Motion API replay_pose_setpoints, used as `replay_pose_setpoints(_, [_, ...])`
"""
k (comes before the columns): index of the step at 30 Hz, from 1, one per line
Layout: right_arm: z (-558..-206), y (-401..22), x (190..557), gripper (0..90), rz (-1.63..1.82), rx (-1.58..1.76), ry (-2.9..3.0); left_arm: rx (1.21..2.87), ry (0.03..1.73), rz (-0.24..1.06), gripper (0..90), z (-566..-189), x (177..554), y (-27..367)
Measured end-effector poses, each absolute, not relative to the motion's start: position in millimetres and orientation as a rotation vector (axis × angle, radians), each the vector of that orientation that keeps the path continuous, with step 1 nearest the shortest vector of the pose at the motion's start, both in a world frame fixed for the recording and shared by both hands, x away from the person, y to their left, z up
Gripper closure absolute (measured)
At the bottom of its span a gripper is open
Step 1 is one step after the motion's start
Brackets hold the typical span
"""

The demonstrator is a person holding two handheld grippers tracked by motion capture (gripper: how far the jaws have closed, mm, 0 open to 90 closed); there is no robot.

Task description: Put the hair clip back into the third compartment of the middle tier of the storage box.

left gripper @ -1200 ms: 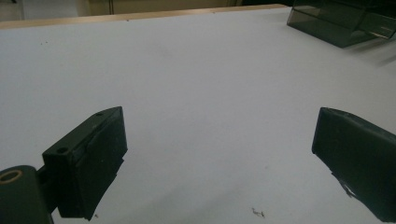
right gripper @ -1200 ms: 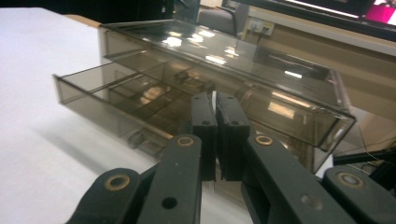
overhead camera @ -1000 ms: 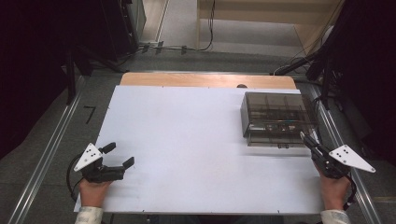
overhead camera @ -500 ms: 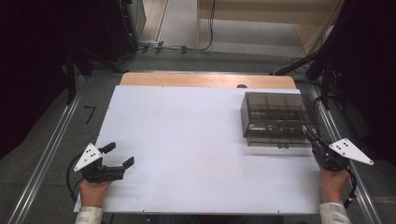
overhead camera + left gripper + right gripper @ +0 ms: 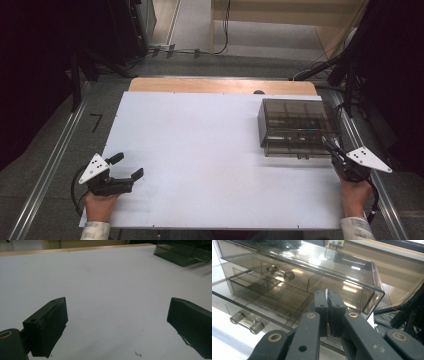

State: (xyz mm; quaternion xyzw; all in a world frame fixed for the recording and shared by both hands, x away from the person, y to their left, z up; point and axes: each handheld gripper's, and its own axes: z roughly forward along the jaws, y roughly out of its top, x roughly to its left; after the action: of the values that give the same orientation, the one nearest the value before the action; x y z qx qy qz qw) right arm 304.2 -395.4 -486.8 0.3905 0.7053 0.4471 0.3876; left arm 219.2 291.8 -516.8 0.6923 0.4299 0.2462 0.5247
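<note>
1. My right tool (image 5: 331,148) sits at the desk's (image 5: 210,150) right edge, just at the near right corner of the drawer box (image 5: 295,125). Its jaws are pressed together with nothing between them; in the right gripper view (image 5: 327,296) the two pads meet flat.
2. I cannot tell whether the closed tips touch the box or stop just short of it.
3. The box is smoked clear plastic and stands on the right half of the desk, toward the far side. In the right gripper view I see two drawer fronts, one above the other. The upper handle (image 5: 280,273) lies left of my jaws and the lower handle (image 5: 247,322) sits near the desk surface.
4. The lower drawer front stands slightly out from the box.
5. My left tool (image 5: 126,167) rests at the near left corner of the desk, well apart from the box. Its jaws are spread wide over bare white desk, holding nothing (image 5: 117,322).
6. The box (image 5: 185,252) appears at the top right in the left gripper view.
</note>
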Motion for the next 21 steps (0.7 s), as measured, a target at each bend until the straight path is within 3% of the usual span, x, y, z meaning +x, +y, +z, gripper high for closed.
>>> replay_pose_setpoints(21, [-493.4, -394.6, 309.9, 84.5, 1.089, 1.041, 1.846, 1.653, 1.029, 0.589, 3.8, -516.9, 219.2, 291.9])
